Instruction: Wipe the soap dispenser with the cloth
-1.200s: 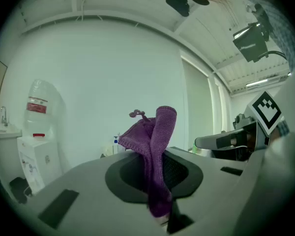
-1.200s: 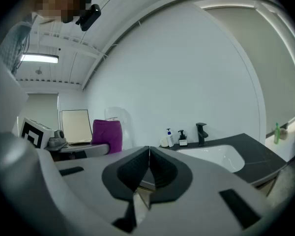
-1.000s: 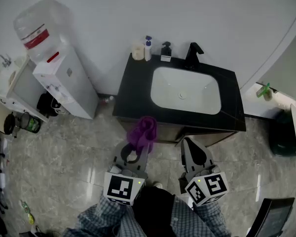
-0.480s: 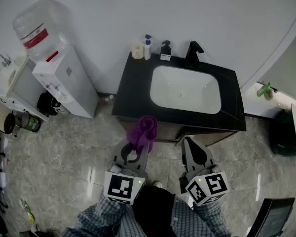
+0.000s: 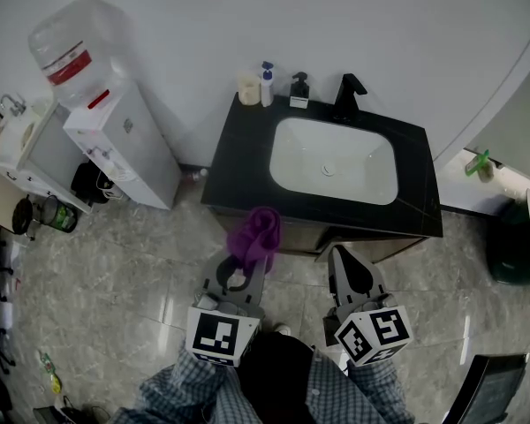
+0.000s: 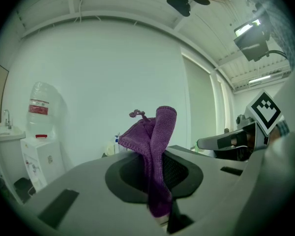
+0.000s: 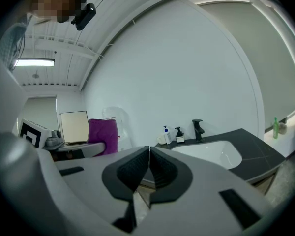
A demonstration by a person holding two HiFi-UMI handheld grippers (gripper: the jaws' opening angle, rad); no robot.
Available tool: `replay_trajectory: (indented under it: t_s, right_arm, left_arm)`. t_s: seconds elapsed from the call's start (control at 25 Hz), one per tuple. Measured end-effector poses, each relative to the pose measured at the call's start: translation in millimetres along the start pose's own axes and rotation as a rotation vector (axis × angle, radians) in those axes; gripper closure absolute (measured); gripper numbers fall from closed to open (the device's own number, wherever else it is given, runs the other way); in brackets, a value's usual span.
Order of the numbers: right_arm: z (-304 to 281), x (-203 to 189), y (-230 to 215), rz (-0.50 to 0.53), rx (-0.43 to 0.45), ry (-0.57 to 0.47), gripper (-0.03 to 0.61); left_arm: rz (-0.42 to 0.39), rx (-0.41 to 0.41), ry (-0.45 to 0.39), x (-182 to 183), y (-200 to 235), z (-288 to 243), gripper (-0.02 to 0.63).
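The left gripper (image 5: 246, 261) remained clamped on the purple cloth (image 5: 258, 234), just short of the front edge of the counter (image 5: 234, 170). The right gripper (image 5: 342, 256) stayed closed on nothing beside it. Neither had shifted noticeably since the earlier frames. The soap dispenser (image 5: 299, 90) stood at the counter's back edge, left of the faucet (image 5: 346, 96), well apart from the cloth.

The cloth (image 5: 258, 235) is purple with a knitted weave. The soap dispenser (image 5: 299, 89) is black, with what seems a white label, though it is small in view. The tabletop (image 5: 238, 162) is black and the sink (image 5: 293, 140) white. The left gripper (image 5: 238, 276) and right gripper (image 5: 338, 256) are grey with black-lined jaws and black-and-white square markers. The floor (image 5: 115, 272) is grey marbled stone.
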State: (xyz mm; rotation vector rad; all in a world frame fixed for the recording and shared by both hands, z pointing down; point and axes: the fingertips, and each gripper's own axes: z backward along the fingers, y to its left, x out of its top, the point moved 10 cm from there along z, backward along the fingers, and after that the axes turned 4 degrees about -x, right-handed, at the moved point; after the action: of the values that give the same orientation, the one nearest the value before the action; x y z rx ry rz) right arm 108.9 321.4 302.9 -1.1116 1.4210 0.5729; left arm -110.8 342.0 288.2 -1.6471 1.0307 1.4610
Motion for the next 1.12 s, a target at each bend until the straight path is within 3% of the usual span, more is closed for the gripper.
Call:
replay_trajectory:
  t_s: [0.56,0.92,1.12]
  right_arm:
    - [29.8,3.9,-30.8,0.027,0.009,-0.015,0.56]
    - [24.4,11.8,-48.3,0.041,-0.001,-0.041,0.56]
    - [8.1,11.3,-58.5,0.037,-0.014,-0.032,0.56]
  left_arm:
    - [0.005,0.053,-0.039,0.4,-33.0,-4.9,0.554]
    - [-0.039,0.055,-0.036,1.1,-30.1,-25.5,0.554]
    - [-0.025,0.038,-0.041,-0.7,-21.6,-48.6,0.554]
